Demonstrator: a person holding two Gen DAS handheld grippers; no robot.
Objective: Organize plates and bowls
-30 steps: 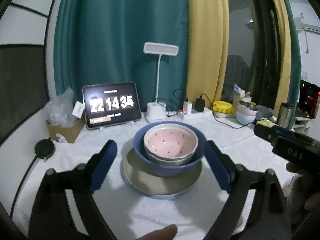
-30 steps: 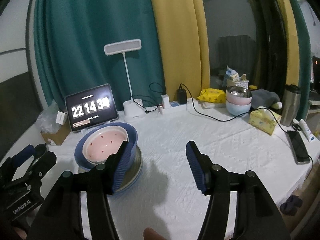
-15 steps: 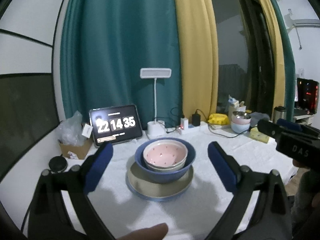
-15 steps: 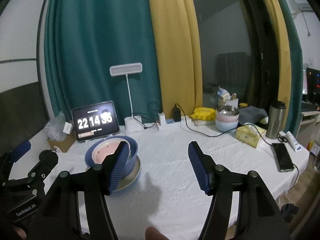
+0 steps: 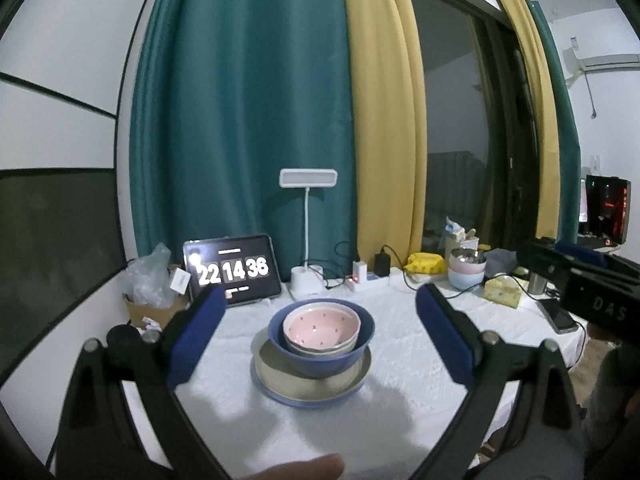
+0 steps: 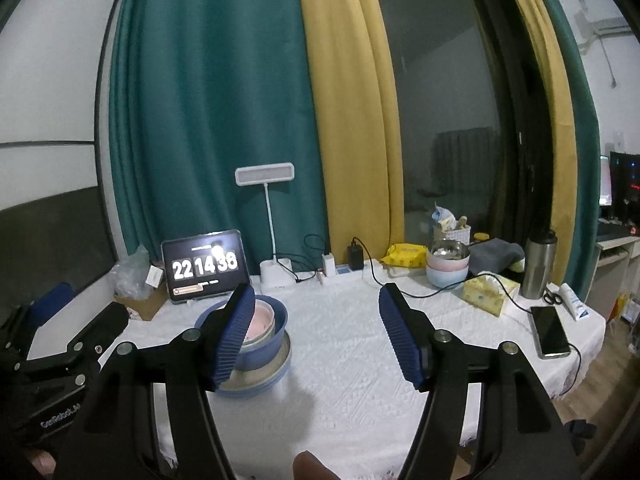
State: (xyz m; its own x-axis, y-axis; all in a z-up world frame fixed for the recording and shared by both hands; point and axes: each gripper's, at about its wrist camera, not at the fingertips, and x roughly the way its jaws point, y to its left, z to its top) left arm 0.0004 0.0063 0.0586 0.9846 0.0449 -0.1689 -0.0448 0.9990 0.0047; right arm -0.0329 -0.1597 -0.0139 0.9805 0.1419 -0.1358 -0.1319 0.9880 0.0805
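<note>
A stack stands on the white table: a pink spotted bowl (image 5: 322, 326) nested in a blue bowl (image 5: 320, 356), both resting on a beige plate with a blue rim (image 5: 280, 382). My left gripper (image 5: 318, 336) is open and held back from the stack, which shows between its blue pads with clear gaps on both sides. In the right wrist view the same stack (image 6: 266, 344) sits to the left, partly behind the left pad. My right gripper (image 6: 316, 336) is empty over bare tablecloth, its jaws opening.
A tablet clock (image 5: 232, 274), a white desk lamp (image 5: 307, 240) and a power strip line the back edge. Stacked pastel bowls (image 6: 447, 268), a tissue box (image 6: 488, 294), a steel tumbler (image 6: 538, 266) and a phone (image 6: 553, 330) lie to the right. A cardboard box (image 5: 150, 310) stands left.
Both grippers have pulled back and risen from the stack, which now looks smaller and farther. The right jaws have spread a little wider. The bowls and plate have not moved.
</note>
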